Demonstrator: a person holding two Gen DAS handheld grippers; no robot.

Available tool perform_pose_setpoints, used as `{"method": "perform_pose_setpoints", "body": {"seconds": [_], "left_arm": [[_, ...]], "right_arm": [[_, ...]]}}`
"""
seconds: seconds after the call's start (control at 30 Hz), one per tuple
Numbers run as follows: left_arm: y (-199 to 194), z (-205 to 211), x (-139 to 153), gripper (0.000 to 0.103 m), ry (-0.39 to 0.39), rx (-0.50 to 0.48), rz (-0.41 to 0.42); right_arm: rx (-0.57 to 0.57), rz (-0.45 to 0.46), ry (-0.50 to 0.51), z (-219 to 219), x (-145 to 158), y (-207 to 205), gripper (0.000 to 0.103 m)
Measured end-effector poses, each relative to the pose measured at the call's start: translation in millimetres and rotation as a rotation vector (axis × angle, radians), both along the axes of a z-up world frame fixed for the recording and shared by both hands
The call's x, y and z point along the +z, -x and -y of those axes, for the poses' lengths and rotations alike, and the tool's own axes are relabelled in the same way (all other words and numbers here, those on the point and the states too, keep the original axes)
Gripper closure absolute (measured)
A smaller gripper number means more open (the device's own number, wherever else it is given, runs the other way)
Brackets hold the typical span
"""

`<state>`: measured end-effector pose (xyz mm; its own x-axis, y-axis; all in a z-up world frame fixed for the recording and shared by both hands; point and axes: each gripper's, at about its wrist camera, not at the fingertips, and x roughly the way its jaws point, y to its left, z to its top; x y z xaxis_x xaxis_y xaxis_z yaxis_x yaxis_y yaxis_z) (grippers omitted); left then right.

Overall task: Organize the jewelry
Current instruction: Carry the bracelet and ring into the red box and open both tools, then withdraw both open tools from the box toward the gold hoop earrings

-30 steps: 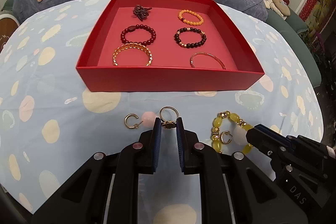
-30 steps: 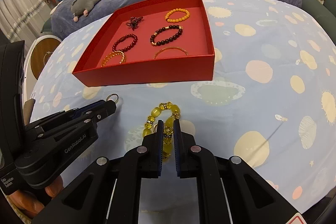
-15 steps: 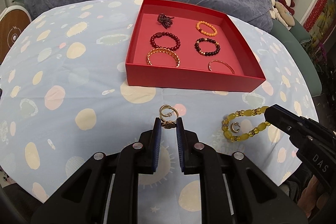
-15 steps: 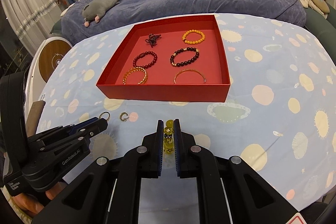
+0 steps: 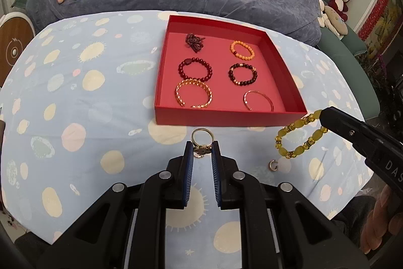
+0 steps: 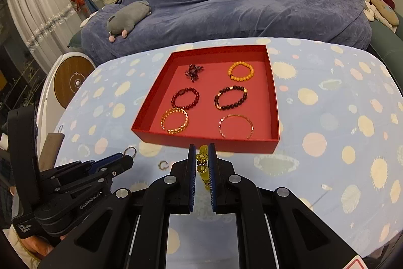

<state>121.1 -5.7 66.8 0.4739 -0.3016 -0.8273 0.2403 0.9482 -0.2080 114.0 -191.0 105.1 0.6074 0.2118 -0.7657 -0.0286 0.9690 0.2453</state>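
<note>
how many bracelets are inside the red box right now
5, in the box: orange beads back right, black beads middle right, thin bangle front right, dark red beads middle left, gold cuff front left.

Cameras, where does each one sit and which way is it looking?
Left wrist: on the left gripper, looking forward and down at the red box; its fingers pinch gold rings, and the right gripper pokes in.
Right wrist: on the right gripper, facing that box; its fingers pinch a yellow bracelet, and the left gripper shows.
Both share the box, spotted cloth and grey plush toy.
</note>
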Motion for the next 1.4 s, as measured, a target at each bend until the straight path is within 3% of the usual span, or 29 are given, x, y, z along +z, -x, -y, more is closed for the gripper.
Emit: {"method": "perform_pose_setpoints", "body": {"seconds": [0.23, 0.4, 0.87, 1.17, 1.2, 1.27, 1.3, 1.33, 1.4], "left_arm": [[-41, 14, 27, 0.089, 0.036, -0.022, 0.045], [-70, 27, 30, 0.089, 0.036, -0.037, 0.053], [-113, 59, -31, 0.089, 0.014, -0.106, -0.063], [-114, 67, -51, 0.088, -0.001, -0.101, -0.086], [-113, 66, -50, 0.086, -0.008, -0.085, -0.068], [-108, 64, -47, 0.063, -0.005, -0.06, -0.04], [-105, 62, -44, 0.052, 0.003, -0.053, -0.024], [-101, 60, -41, 0.049, 0.007, -0.048, -0.006], [-96, 59, -40, 0.048, 0.004, -0.054, 0.009]], "right_arm": [[0.01, 0.053, -0.004, 4, 26, -48, 0.094], [0.015, 0.051, -0.025, 3, 23, -81, 0.094], [-0.022, -0.103, -0.07, 21, -58, -128, 0.094], [-0.058, -0.102, 0.093, 31, -74, -128, 0.093], [-0.07, -0.096, 0.115, 32, -73, -127, 0.088], [-0.089, -0.078, 0.127, 33, -70, -122, 0.079], [-0.101, -0.067, 0.126, 35, -67, -119, 0.069], [-0.106, -0.054, 0.122, 36, -65, -115, 0.063], [-0.107, -0.041, 0.13, 34, -60, -110, 0.062]]}}
